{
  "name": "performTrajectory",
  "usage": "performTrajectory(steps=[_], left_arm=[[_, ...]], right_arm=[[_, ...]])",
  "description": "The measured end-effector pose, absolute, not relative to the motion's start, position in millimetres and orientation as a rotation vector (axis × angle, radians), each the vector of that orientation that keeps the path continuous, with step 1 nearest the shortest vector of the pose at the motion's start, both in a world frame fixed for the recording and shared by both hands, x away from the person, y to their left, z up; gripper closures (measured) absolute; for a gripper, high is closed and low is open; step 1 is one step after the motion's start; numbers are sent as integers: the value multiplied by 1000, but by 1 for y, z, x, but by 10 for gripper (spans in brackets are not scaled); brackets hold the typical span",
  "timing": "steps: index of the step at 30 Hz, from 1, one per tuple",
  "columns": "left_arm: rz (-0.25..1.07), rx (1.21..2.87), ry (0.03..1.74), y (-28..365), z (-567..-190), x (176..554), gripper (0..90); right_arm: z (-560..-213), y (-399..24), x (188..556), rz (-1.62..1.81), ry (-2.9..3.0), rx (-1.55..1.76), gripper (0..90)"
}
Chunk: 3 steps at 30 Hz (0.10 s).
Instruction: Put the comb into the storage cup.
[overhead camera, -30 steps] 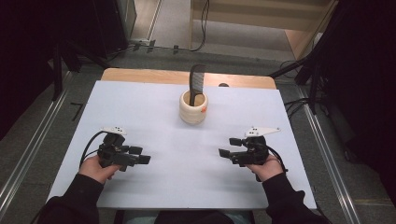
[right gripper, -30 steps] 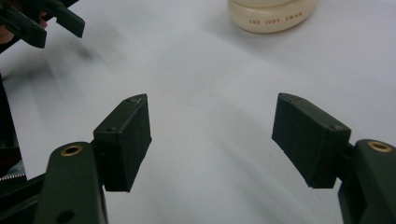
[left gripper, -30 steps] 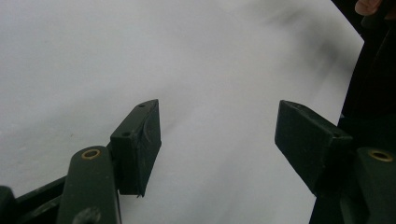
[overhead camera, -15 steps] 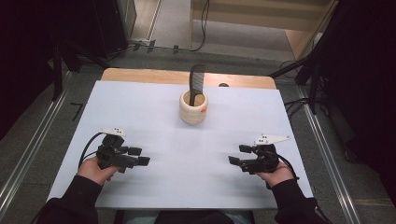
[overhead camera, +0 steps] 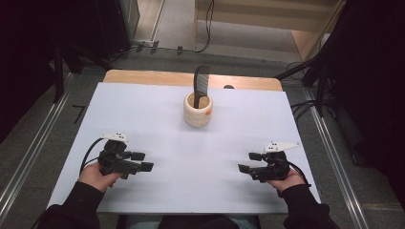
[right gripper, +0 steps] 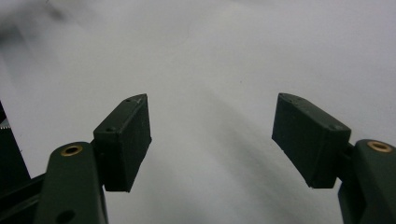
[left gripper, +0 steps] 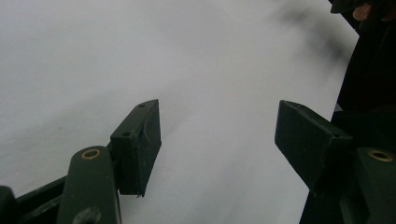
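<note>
Operator: Left gripper (overhead camera: 143,161) at near left stands with jaws apart, nothing between them; right gripper (overhead camera: 249,162) at near right likewise.

Technician: Work item location?

Operator: Comb (overhead camera: 202,87) stands upright in the cup (overhead camera: 197,113), far centre of the white table (overhead camera: 157,109), well apart from both grippers.

Technician: Hazards?

Operator: A sideways pull on the comb could tip the cup. An orange mark on the cup's right side is possibly a sticker. Approach path is unobstructed.

Bright, even light on the white table (overhead camera: 143,109), dark surroundings; both gripper views are soft and slightly blurred.
</note>
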State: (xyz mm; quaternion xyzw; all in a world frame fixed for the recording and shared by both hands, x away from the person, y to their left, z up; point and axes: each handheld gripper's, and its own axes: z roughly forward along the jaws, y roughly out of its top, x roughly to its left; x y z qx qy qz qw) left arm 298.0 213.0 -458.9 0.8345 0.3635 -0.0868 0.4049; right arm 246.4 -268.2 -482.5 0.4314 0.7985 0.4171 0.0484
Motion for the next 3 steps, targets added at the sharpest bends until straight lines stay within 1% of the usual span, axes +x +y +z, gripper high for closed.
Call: performTrajectory(steps=[3], left_arm=[[-221,2104,921,213,-459,298,322]], right_arm=[[-483,-267,247,1259,2448,1306,261]])
